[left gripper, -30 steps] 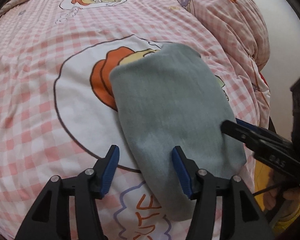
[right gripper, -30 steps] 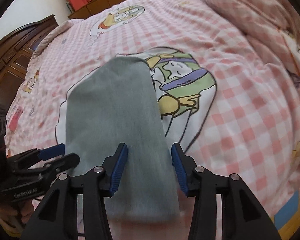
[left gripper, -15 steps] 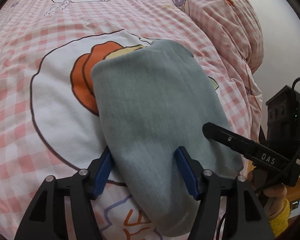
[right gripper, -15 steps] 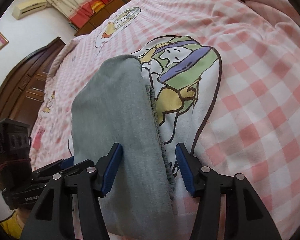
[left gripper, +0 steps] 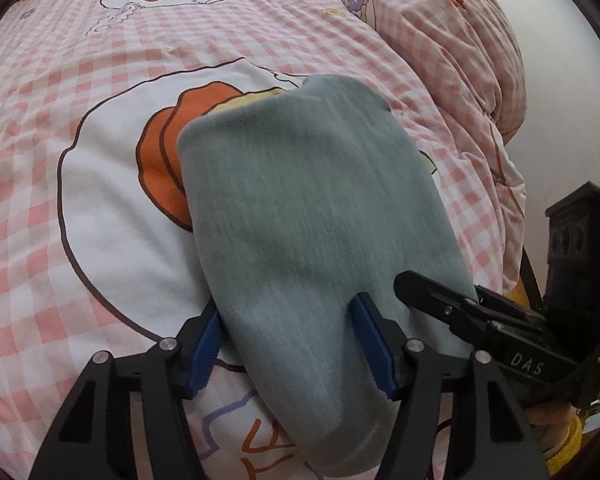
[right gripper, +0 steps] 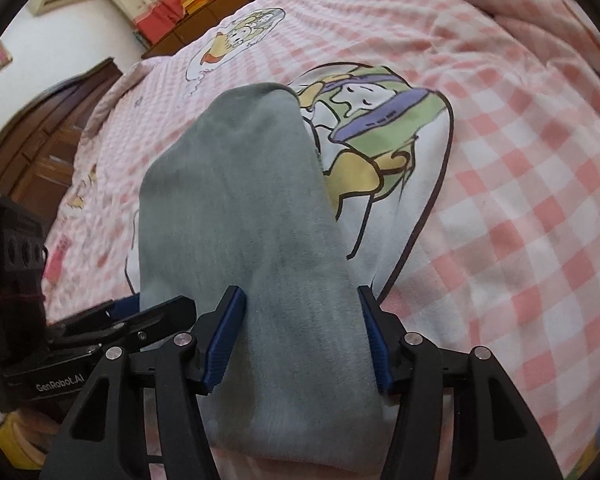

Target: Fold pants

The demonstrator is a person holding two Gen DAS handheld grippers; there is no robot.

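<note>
Grey-green folded pants (left gripper: 312, 208) lie lengthwise on the pink checked bed cover (left gripper: 40, 240). My left gripper (left gripper: 288, 320) is open over their near end: one blue pad sits at the cloth's left edge, the other rests on top of the cloth. In the right wrist view the pants (right gripper: 236, 200) run away from me, and my right gripper (right gripper: 300, 300) is open with the near end filling the gap between its blue pads. Each gripper shows in the other's view: the right gripper (left gripper: 440, 296) beside the pants' right edge, the left gripper (right gripper: 152, 312) at their left edge.
A bunched pink quilt (left gripper: 460, 40) rises at the far right of the bed. A dark wooden wardrobe (right gripper: 40, 148) stands left of the bed, with low cabinets (right gripper: 204, 28) beyond its far end. A hand in a yellow cuff (left gripper: 556, 440) holds the right gripper.
Both grippers have come forward and lower over the pants' near end. The left gripper has shifted right, and its fingers now straddle the cloth's left part. Both stay open.
</note>
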